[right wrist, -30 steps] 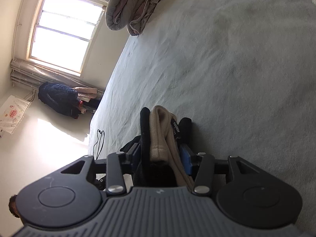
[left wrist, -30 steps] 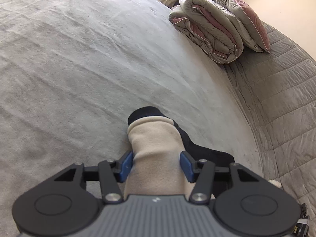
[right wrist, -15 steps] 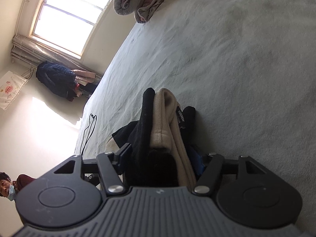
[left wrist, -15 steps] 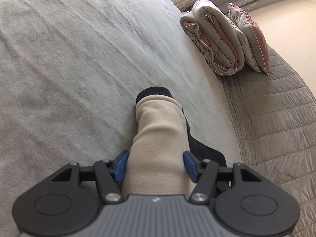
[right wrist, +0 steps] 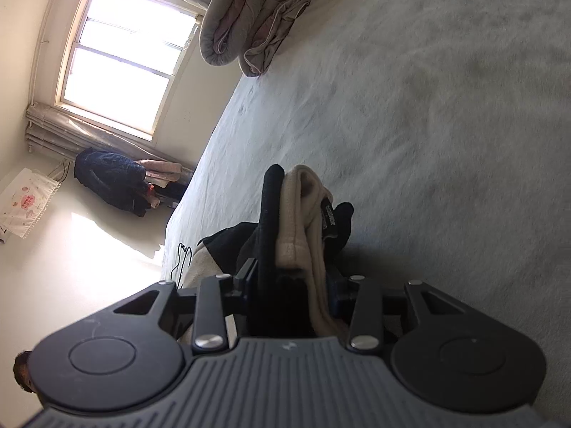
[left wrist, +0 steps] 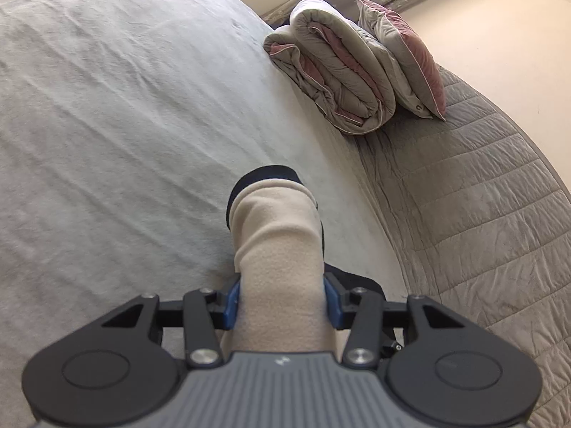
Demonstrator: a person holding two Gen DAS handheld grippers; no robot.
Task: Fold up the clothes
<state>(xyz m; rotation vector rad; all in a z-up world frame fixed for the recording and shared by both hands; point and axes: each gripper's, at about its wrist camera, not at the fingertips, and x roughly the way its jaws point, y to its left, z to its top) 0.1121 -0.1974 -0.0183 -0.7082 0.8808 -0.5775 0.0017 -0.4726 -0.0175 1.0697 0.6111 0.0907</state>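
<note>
Grey bed (left wrist: 125,114) fills most of both views. Rolled quilt (left wrist: 335,82) lies at 1 o'clock in the left view, a pillow (left wrist: 403,60) touching it. Beige-and-black garment (left wrist: 278,242) is raised above the bed, clamped by left hand-held gripper (left wrist: 280,301) and right hand-held gripper (right wrist: 292,281).

Daylight pours through the tall white-framed window (right wrist: 123,59), which is blown out to glare and throws a bright patch on the cream floor (right wrist: 107,228). The pale grey bedspread (left wrist: 117,114) is evenly lit and slightly soft. Both fisheye views bow strongly, with dark corners.
</note>
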